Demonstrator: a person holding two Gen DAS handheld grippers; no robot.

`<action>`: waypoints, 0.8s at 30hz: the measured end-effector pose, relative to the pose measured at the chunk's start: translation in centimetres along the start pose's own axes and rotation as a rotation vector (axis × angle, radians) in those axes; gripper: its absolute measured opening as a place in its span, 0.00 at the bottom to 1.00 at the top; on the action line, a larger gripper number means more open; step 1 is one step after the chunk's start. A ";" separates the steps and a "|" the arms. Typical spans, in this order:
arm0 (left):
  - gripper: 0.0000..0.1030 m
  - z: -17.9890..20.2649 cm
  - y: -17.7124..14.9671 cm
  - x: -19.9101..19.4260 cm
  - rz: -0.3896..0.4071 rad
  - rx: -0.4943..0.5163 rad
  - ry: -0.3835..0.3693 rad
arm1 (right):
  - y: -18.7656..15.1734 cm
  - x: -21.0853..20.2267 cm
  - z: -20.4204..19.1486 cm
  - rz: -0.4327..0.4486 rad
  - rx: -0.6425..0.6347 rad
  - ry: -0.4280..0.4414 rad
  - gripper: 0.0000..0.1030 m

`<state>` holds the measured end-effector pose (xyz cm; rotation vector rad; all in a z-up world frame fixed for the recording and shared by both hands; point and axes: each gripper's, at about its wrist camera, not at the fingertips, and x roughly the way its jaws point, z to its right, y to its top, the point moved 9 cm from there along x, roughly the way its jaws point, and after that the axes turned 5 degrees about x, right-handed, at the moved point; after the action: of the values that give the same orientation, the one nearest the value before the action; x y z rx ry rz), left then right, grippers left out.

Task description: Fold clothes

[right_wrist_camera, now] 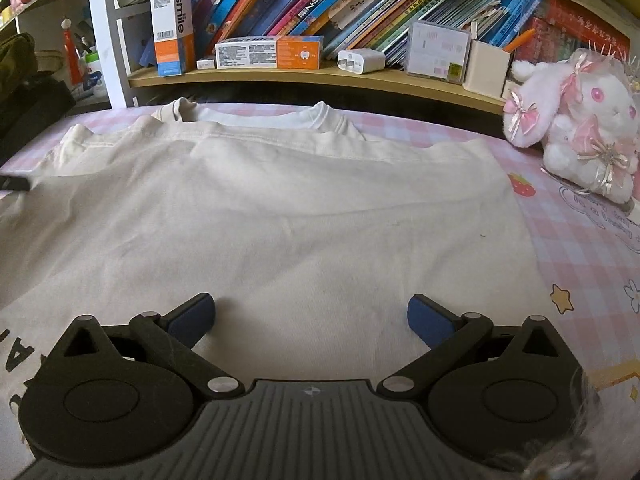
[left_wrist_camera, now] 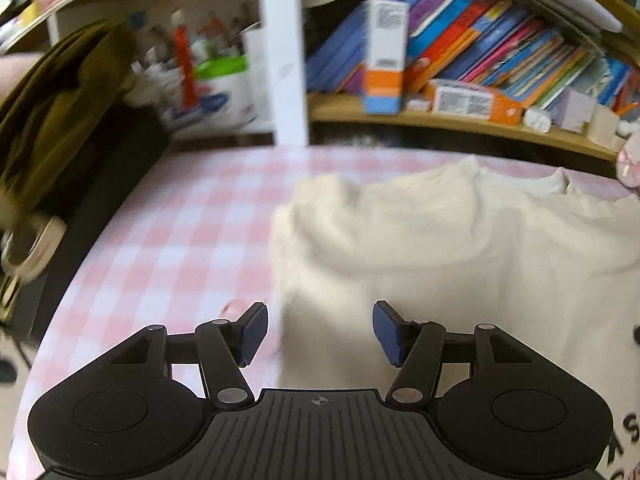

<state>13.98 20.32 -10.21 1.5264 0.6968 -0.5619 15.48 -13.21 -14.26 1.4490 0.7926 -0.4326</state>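
A cream T-shirt [right_wrist_camera: 280,208] lies spread on the pink checked tablecloth [right_wrist_camera: 580,248], collar toward the shelf, with its right side folded in to a straight edge. Dark printed letters show at its lower left. My right gripper [right_wrist_camera: 311,318] is open and empty, low over the shirt's middle. In the left wrist view the shirt [left_wrist_camera: 460,248] fills the right half, its left edge rumpled. My left gripper [left_wrist_camera: 320,330] is open and empty, just above that left edge, one finger over bare cloth [left_wrist_camera: 160,240].
A wooden shelf [right_wrist_camera: 320,78] with books and boxes runs along the back. A pink-and-white plush rabbit [right_wrist_camera: 576,120] sits at the right rear. A white post [left_wrist_camera: 284,52] stands behind the table. Olive fabric and a dark bag [left_wrist_camera: 60,128] lie at the left edge.
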 end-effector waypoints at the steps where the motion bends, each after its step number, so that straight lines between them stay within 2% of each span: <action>1: 0.57 -0.5 -0.4 -0.2 -0.006 -0.021 0.002 | 0.1 -0.2 0.3 0.000 0.006 -0.010 1.00; 5: 0.57 -2.2 -1.3 -0.3 -0.024 -0.112 -0.027 | 1.1 -1.9 2.8 0.045 0.065 -0.058 1.00; 9: 0.57 -3.0 -1.0 0.4 -0.045 -0.177 -0.055 | 2.2 -3.6 7.6 0.085 0.174 -0.115 0.98; 11: 0.57 -3.2 -1.0 0.9 -0.067 -0.233 -0.088 | 2.6 -3.7 9.9 0.078 0.227 -0.139 0.94; 14: 0.56 -3.4 -1.0 1.3 -0.079 -0.286 -0.114 | 2.4 -3.2 12.8 0.025 0.326 -0.145 0.82; 16: 0.53 -3.3 -1.0 1.4 -0.082 -0.305 -0.124 | 1.9 -2.7 13.9 -0.019 0.390 -0.129 0.64; 17: 0.49 -3.3 -1.0 1.4 -0.083 -0.318 -0.132 | 1.5 -2.4 14.3 -0.039 0.418 -0.116 0.59; 19: 0.29 -2.9 -1.0 1.5 -0.093 -0.339 -0.161 | 1.4 -2.3 14.3 -0.043 0.419 -0.099 0.50; 20: 0.12 -2.6 -1.0 1.6 -0.104 -0.350 -0.185 | 1.4 -2.2 14.1 -0.046 0.408 -0.097 0.45; 22: 0.06 -1.9 -1.1 1.8 -0.126 -0.352 -0.211 | 1.6 -1.8 13.2 -0.060 0.386 -0.057 0.12; 24: 0.04 -1.6 -0.6 1.3 -0.104 -0.326 -0.186 | 2.0 -1.8 12.3 -0.059 0.342 -0.044 0.08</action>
<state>14.38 22.02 -11.39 1.1253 0.6889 -0.6267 18.26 -25.34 -12.37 1.7286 0.7521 -0.6674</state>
